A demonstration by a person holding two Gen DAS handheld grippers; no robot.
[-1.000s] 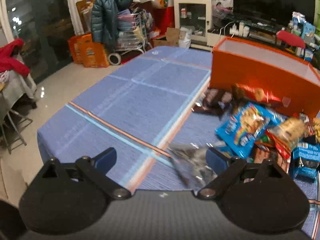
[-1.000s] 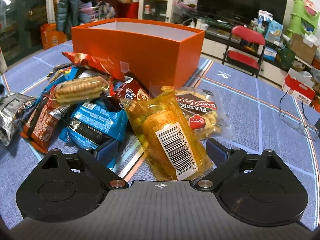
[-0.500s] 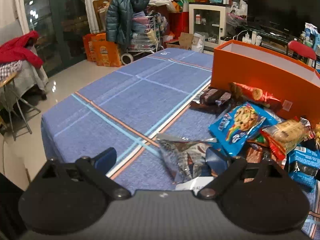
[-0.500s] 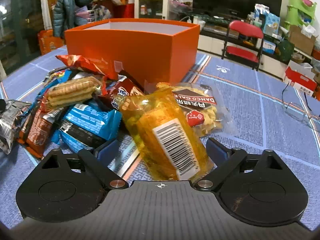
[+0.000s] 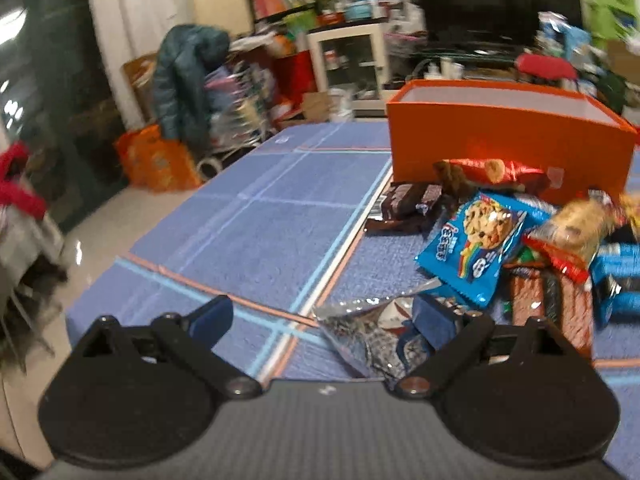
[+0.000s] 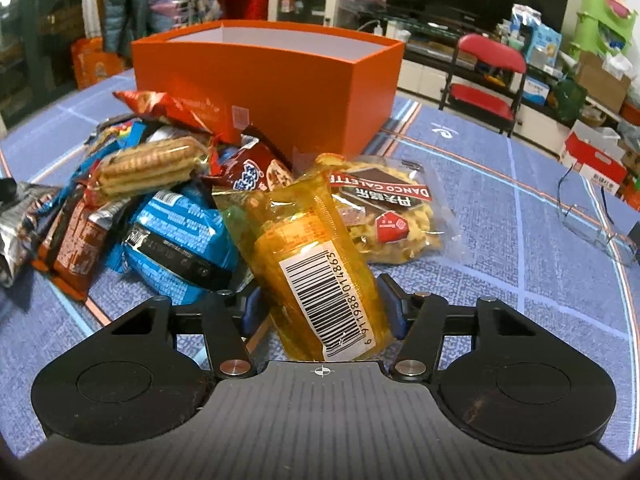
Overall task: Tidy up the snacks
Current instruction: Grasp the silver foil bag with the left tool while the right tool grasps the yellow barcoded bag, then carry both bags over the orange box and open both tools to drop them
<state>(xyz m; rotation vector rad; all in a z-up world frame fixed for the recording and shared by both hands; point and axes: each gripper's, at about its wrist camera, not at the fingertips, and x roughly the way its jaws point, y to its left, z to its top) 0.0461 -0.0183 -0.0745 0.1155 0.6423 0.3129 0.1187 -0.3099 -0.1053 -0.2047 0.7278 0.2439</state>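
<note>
Right gripper point(image 6: 322, 308) clamped on the yellow snack packet point(image 6: 316, 268), blue pads pressed against both long sides just behind the barcode label, the packet's far end tilted up toward the orange box point(image 6: 276, 76). Gripped near one end, probably so the free end can lead over the box wall and drop in first. Soft film, so likely to sag or swing when lifted; a grip this close to the end may let it droop.

Left gripper point(image 5: 320, 320) spread wide, nothing held. Silver foil packet point(image 5: 368, 332) lying flat on the blue tabletop point(image 5: 256, 220) between the fingers, closer to the right-hand pad (contact with that pad impossible to confirm from this blurred view). Apparently lined up for the next pick, not yet closed.

Remaining snacks heaped loosely in front of the box, touching and overlapping: blue cookie bag point(image 5: 476, 240), red chip bag point(image 6: 172, 106) leaning against the box wall, wafer pack point(image 6: 148, 164), clear biscuit bag point(image 6: 384, 212) just beside the yellow packet. Box open at the top, inner walls white, floor hidden from both views, so contents unknown. Pile sitting right against the box, keeping each carry short.

Judged early in the task: most packets outside the box. Next call: lift clear of the neighbours, then over the near wall. Glasses point(image 6: 592, 216) lying well apart on the right, out of the path.
</note>
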